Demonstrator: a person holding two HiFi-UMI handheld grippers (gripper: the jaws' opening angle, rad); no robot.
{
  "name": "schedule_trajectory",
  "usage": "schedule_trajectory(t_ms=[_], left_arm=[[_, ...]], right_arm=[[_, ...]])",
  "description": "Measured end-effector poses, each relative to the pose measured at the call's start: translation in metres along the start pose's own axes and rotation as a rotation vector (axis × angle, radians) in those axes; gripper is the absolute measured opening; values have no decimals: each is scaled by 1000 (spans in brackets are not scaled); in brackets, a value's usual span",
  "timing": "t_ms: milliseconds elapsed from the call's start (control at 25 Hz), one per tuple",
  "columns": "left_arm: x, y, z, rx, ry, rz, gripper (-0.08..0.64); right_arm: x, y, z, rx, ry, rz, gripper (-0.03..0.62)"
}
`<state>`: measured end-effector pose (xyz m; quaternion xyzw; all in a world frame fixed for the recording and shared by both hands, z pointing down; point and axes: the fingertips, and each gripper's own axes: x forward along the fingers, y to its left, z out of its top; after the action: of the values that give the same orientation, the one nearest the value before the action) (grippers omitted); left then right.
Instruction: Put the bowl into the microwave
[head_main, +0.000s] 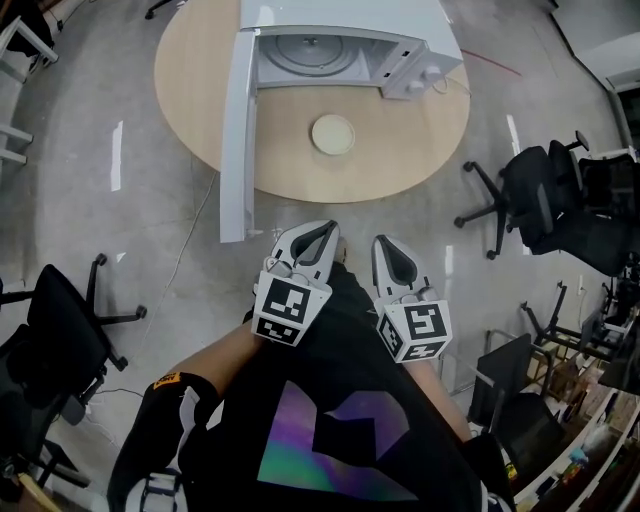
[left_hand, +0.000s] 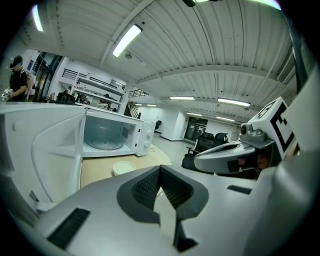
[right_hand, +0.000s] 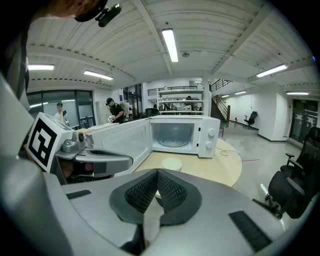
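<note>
Well, from the left: one black office chair (head_main: 60, 340) stands on the grey floor (head_main: 150, 250). Next comes one round wooden table (head_main: 200, 90) carrying one white microwave (head_main: 400, 50). Its door (head_main: 237, 140) is swung wide open to the left, and its top is cut off by the head view's upper edge. One turntable (head_main: 310, 55) shows inside the cavity.

One pale bowl (head_main: 333, 134) sits on the table just in front of the open cavity, outside it and well apart from both grippers. The two grippers hang close to the person's body, short of the table. The left gripper (head_main: 326, 228) has its jaws pressed together at the tips with nothing between them, and the right gripper (head_main: 386, 242) likewise — pads meeting, nothing held. Each carries one marker cube (head_main: 290, 310).

At the right, black chairs (head_main: 545, 200) crowd together — two can be counted, but they overlap, and the shapes beyond them at the edge are hard to make out.
</note>
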<state>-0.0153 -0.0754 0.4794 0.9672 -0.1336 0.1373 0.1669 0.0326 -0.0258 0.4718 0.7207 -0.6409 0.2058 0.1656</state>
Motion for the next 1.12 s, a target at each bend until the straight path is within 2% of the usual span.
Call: schedule_trajectory(t_ms=[1120], left_arm=[[88,40,61,-17,-16,325,48]], right_arm=[[92,-88,59,-38,-47,333,15]])
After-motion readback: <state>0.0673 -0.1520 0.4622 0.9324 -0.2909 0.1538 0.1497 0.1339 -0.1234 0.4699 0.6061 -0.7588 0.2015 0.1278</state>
